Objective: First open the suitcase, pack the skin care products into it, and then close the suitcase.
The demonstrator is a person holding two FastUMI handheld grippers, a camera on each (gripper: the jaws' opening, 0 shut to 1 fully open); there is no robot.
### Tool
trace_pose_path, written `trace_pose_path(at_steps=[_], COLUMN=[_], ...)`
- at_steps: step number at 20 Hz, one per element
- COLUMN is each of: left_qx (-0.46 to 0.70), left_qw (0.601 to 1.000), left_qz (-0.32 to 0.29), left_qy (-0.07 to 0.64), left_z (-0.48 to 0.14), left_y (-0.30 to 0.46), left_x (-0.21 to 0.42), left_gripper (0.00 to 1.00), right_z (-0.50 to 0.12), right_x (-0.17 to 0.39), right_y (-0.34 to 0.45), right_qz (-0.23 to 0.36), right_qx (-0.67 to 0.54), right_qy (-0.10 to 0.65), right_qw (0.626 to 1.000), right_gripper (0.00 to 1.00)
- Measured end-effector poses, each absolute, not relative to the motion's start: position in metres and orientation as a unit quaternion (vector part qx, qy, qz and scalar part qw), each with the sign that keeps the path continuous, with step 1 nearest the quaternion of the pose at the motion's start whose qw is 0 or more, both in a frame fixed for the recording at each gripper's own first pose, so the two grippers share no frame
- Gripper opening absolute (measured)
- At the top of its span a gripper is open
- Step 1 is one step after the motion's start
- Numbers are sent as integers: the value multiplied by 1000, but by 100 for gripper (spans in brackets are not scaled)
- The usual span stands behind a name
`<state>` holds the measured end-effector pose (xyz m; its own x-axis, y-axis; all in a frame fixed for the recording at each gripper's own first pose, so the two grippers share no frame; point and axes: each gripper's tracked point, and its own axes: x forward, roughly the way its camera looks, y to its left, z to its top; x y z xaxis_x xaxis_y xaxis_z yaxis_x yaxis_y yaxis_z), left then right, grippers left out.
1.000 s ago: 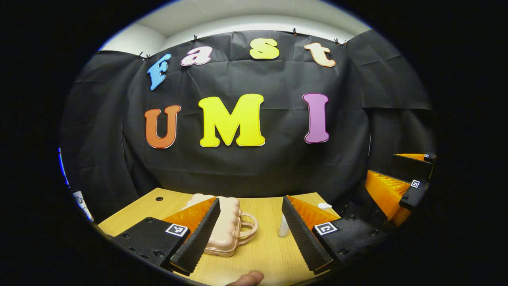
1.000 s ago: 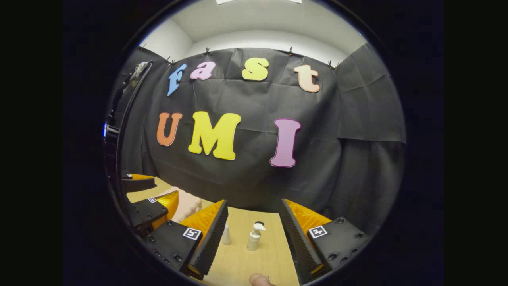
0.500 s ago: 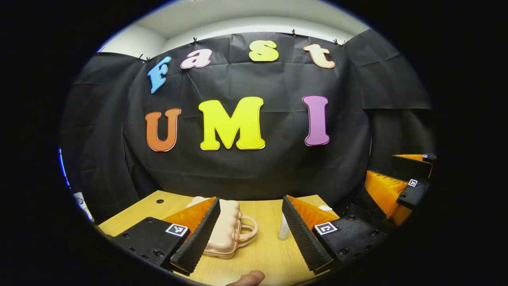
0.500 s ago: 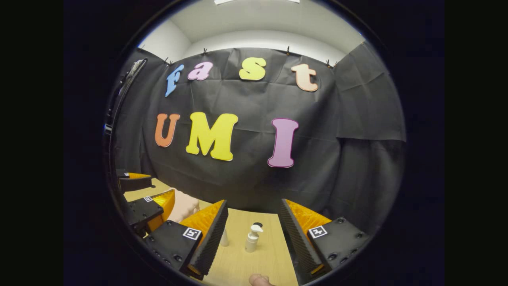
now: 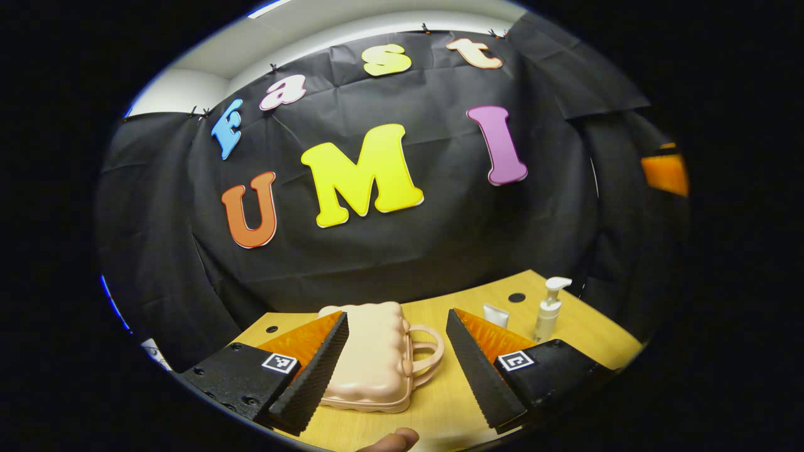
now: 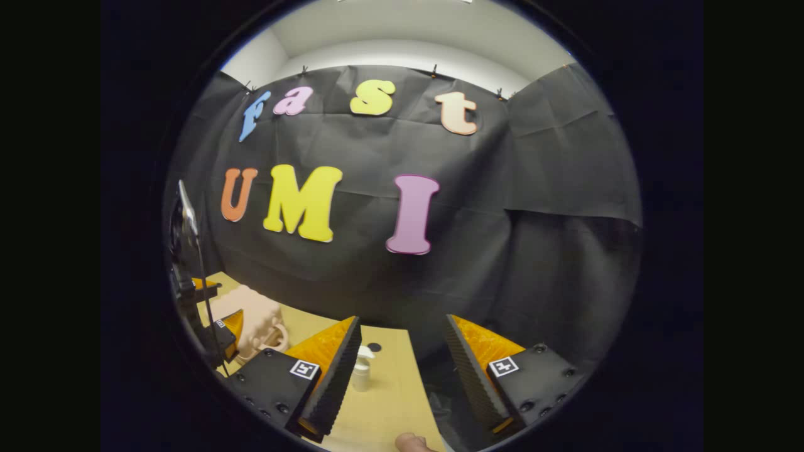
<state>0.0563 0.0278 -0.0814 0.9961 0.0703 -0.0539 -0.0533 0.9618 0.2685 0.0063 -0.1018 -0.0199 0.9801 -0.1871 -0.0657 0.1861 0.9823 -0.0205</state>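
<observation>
Nothing is packed yet: the suitcase [image 5: 377, 358] lies closed on the table [image 5: 433, 402], between the spread, empty fingers of the left gripper [image 5: 396, 370]. A pump bottle [image 5: 548, 311] and tube [image 5: 496, 314] stand right of the suitcase. The right gripper [image 6: 399, 376] is wide apart, holding nothing.

No legible text or labels.

Glossy plastic suitcase [image 5: 375, 358] lies on the matt wood-grain table [image 5: 590, 329].
</observation>
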Motion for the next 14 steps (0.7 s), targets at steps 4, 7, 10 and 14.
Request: trace_pose_path(at_steps=[4,7,10,14], left_qx=[214,310,398,514], left_qw=[974,946,915,853], left_qz=[35,27,-2,13], left_qy=[69,87,67,94], left_z=[-134,-162,-179,-206], left_y=[33,31,20,36], left_x=[85,106,117,136], left_gripper=[98,98,97,96], right_z=[-40,-48,-58,-70], right_x=[-4,-9,-10,-12], right_y=[-140,-147,-152,-154], right_qz=[-139,-149,-152,-151], right_qx=[16,18,23,26], right_qy=[67,71,84,97], right_qw=[988,986,985,983], right_gripper=[79,79,79,80])
